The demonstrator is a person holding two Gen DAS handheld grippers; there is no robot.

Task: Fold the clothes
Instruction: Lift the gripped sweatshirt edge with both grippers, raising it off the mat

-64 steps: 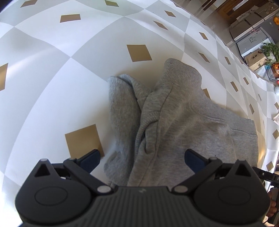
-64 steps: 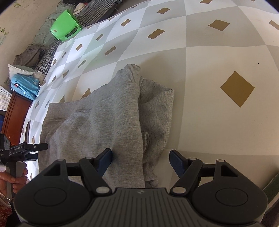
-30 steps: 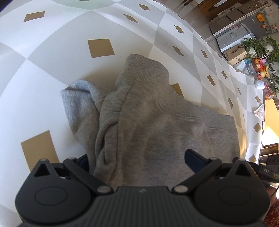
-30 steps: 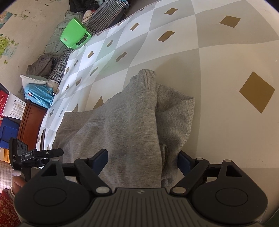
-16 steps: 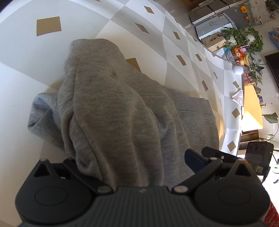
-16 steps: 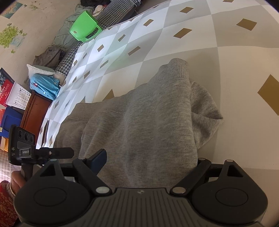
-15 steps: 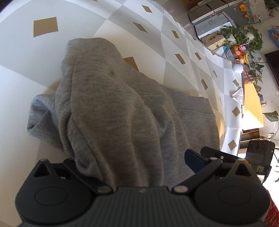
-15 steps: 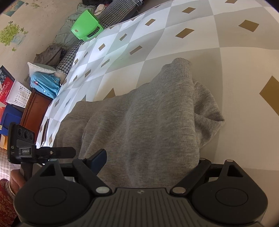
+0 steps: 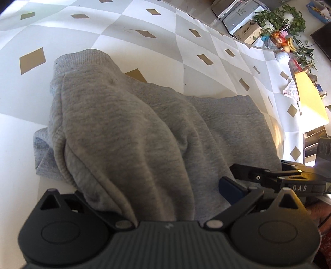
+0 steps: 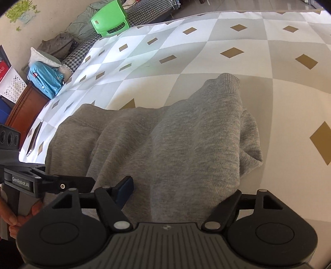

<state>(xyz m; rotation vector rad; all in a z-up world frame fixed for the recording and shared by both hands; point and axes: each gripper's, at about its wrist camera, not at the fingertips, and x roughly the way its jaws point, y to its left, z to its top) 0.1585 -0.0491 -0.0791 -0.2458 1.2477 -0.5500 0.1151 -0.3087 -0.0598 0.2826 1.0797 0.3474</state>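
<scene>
1. A grey sweatshirt (image 9: 132, 132) is spread on a bed cover (image 9: 186, 51) patterned with grey and white diamonds and small tan ones.
2. A ribbed cuff (image 10: 224, 82) is seen at the far end of a sleeve that is draped over the body of the garment.
3. Left gripper (image 9: 165, 198): cloth is bunched between the fingers. The right blue pad (image 9: 231, 190) is visible and looks clear of the cloth; the left one is buried under fabric. Whether the cloth is pinched cannot be told.
4. Right gripper (image 10: 182, 192): jaws are closing with cloth between them. The left blue pad (image 10: 125, 189) is seen against the fabric edge; the right finger is hidden under the fold. A firm grip cannot be confirmed.
5. Each gripper is seen in the other's view, just beside it, at the near edge of the sweatshirt.
6. A green stool (image 10: 109, 18) and a blue bag (image 10: 45, 78) are seen far left, beyond the bed.
</scene>
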